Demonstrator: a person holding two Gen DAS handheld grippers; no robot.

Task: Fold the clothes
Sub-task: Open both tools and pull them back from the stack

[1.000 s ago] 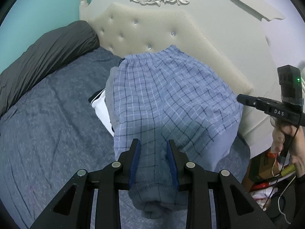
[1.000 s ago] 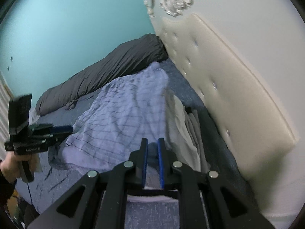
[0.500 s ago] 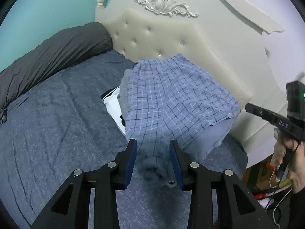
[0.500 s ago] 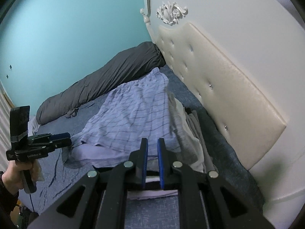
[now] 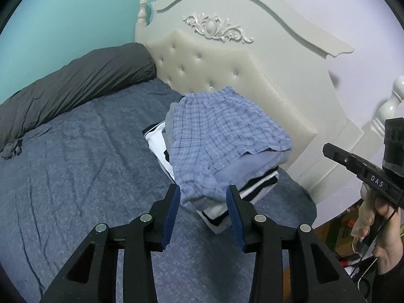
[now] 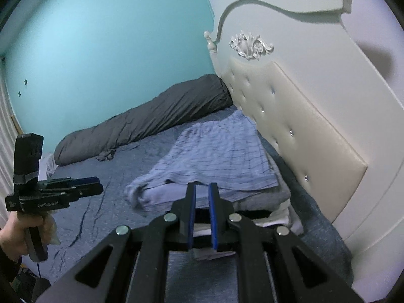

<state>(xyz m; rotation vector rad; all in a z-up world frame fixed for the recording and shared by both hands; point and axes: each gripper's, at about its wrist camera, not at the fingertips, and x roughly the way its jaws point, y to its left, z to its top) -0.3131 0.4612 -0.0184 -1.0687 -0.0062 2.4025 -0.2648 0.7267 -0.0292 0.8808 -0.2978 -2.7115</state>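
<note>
The checked shorts point(image 5: 222, 136) lie on top of a stack of folded clothes point(image 5: 255, 189) at the centre of the frame, on the bed point(image 5: 75, 176) beside the headboard point(image 5: 222, 75). The left gripper point(image 5: 203, 202) has its fingers apart, holding nothing. The right gripper point(image 6: 202, 199) has its fingers nearly together, a narrow gap between them, gripping nothing.

Left wrist view: looking forward past the left gripper point(image 5: 203, 197), close over the blue plaid folded shorts point(image 5: 222, 139), toward the cream tufted headboard point(image 5: 227, 75). Right wrist view: looking past the right gripper point(image 6: 202, 197) along that headboard point(image 6: 290, 131). Shared by the 2 views: shorts point(image 6: 214, 156), headboard, grey rolled duvet point(image 5: 75, 80) point(image 6: 151, 121), each opposite gripper.
</note>
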